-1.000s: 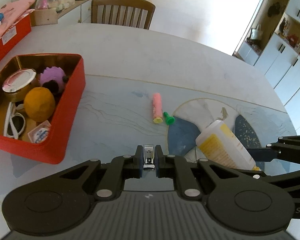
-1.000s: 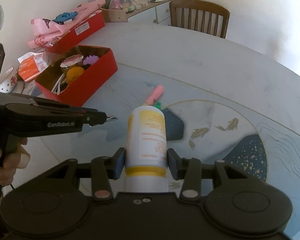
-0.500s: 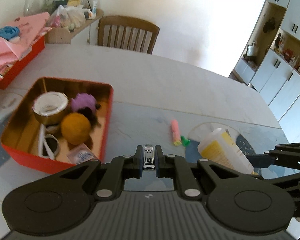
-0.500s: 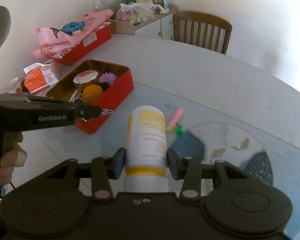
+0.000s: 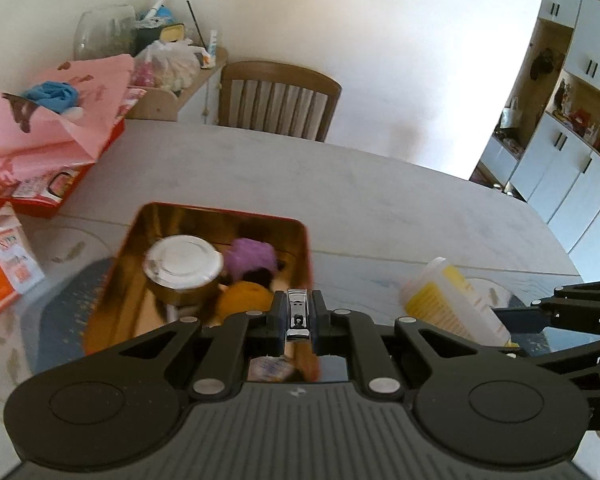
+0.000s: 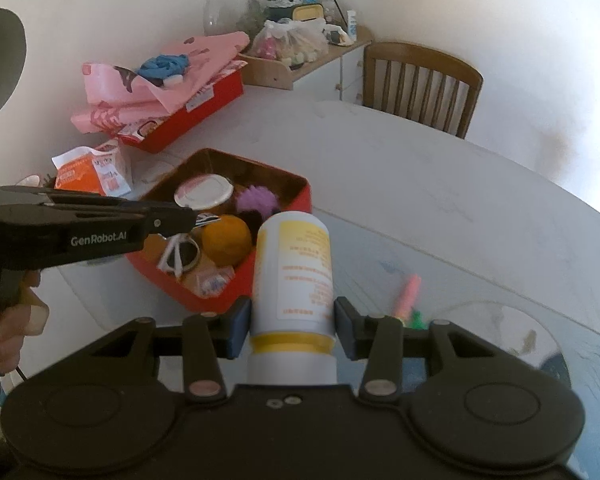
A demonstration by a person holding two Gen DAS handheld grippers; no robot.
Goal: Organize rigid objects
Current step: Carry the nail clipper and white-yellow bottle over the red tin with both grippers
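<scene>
My left gripper (image 5: 297, 314) is shut on a small silver nail clipper (image 5: 297, 312) and hangs over the near right corner of the red tin (image 5: 216, 210). In the tin lie a lidded jar (image 5: 183, 266), a purple fuzzy ball (image 5: 250, 258), an orange ball (image 5: 246, 300) and white sunglasses (image 6: 178, 258). My right gripper (image 6: 292, 322) is shut on a white bottle with a yellow label (image 6: 294, 276), held just right of the tin (image 6: 260, 292). That bottle (image 5: 452, 304) shows at the right of the left wrist view. A pink highlighter (image 6: 407, 292) lies on the table.
A second red box under pink paper (image 5: 32, 152) stands at the far left, with an orange packet (image 5: 4, 264) in front of it. A wooden chair (image 5: 278, 98) is at the table's far side and white cabinets (image 5: 572, 168) are at the right. A hand (image 6: 4, 320) holds the left gripper's grip.
Both grippers have moved left and upward toward the red tin, each keeping its object. The tin has shifted from the far left to below the left gripper; the highlighter left that view.
</scene>
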